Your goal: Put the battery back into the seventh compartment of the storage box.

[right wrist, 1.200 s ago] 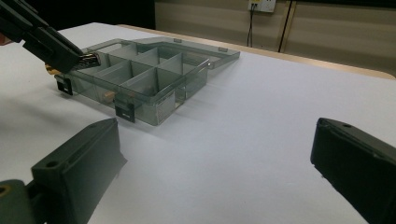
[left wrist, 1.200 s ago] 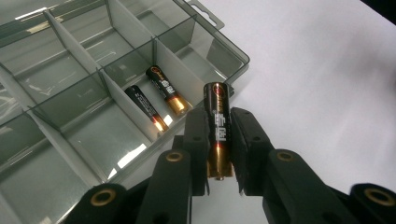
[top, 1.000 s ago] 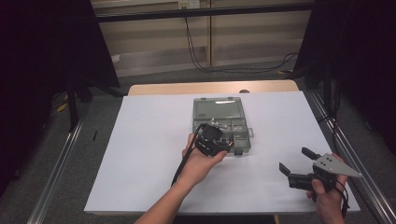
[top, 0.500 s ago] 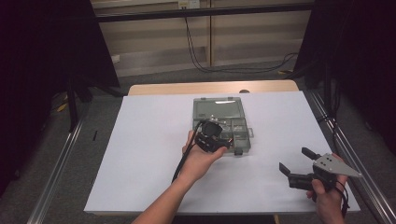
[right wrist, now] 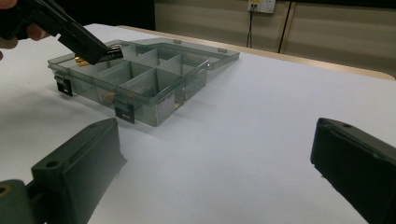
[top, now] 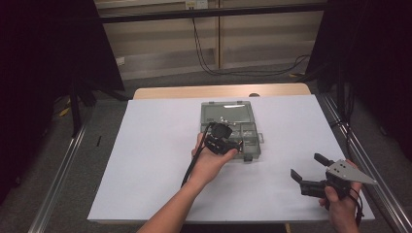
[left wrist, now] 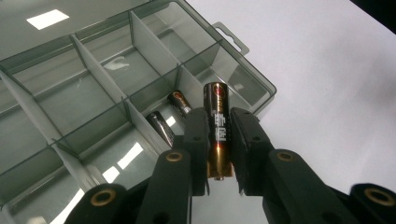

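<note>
Left gripper [left wrist: 218,140] unmoved; battery [left wrist: 217,126] tail hidden.

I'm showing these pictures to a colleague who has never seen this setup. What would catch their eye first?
Most likely the battery clamped upright between the jaws of the left gripper, poised over the grey compartment box in the middle of the white table. Two more batteries already lie in a compartment near the box's corner. Off at the table's near right edge, the right gripper waits with its jaws wide open and nothing between them.
</note>
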The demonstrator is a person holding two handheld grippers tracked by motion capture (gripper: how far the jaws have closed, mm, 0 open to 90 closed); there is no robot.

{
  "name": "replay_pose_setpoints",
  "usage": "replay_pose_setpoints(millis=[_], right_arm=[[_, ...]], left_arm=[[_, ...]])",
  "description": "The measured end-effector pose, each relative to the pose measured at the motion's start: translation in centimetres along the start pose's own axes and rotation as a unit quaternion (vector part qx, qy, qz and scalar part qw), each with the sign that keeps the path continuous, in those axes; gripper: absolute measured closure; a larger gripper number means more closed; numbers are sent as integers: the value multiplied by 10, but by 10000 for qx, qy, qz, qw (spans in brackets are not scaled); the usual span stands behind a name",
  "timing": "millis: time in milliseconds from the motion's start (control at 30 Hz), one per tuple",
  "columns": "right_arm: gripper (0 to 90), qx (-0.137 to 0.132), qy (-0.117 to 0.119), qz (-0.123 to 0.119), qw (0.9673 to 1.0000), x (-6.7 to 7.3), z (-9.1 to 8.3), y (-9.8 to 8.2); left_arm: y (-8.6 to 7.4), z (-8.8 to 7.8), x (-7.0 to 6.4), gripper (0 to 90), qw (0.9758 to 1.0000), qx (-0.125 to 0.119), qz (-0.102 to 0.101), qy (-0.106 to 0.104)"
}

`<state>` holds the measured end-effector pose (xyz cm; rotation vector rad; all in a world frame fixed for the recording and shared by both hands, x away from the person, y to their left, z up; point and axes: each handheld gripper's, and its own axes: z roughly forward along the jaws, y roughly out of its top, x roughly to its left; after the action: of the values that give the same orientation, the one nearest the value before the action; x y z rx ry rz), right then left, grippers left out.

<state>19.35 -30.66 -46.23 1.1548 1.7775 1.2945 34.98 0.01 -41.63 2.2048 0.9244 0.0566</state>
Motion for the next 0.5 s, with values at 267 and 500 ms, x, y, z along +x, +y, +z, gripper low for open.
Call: replay_pose_setpoints(millis=[267, 500], right_arm=[[11, -1, 0, 33, 10000, 0, 0, 0], [11, -18, -22, 28, 10000, 0, 0, 0]], left_arm=[[2, 8, 4, 769, 9999, -40, -147, 48], [3, 15, 6, 769, 9997, -62, -203, 74]])
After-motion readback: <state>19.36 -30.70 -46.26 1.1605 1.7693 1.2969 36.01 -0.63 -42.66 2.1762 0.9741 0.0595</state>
